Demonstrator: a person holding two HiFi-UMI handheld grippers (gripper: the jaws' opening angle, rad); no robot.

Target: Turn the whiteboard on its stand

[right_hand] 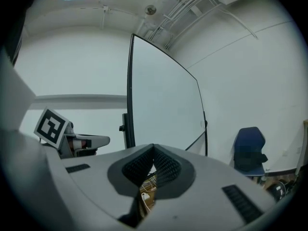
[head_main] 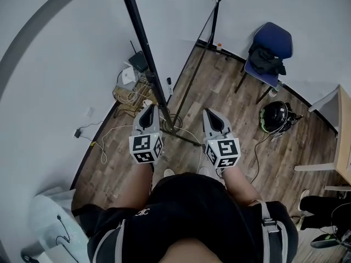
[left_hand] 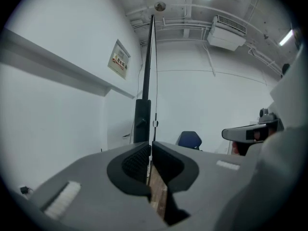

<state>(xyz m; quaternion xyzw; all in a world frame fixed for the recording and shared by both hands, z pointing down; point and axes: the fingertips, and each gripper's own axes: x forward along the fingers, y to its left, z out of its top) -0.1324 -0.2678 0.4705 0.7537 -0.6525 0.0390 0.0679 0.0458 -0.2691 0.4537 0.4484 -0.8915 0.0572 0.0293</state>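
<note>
The whiteboard [head_main: 175,15] stands upright on a black stand, its near edge post [head_main: 143,43] rising just ahead of me. In the right gripper view its white face [right_hand: 163,100] fills the middle. The left gripper view meets it edge-on, as a thin black post [left_hand: 143,119]. My left gripper [head_main: 147,114] is held at waist height just left of the stand's foot [head_main: 175,129], its jaws shut with nothing between them [left_hand: 150,146]. My right gripper [head_main: 213,116] hangs level with it to the right of the foot, also shut and empty [right_hand: 154,148]. Neither touches the board.
A blue chair [head_main: 269,51] with dark clothing on it stands at the back right wall. A black helmet [head_main: 276,115] lies on the wood floor nearby. Tangled cables and a router [head_main: 131,84] sit by the left wall. A white table edge [head_main: 343,136] is at the right.
</note>
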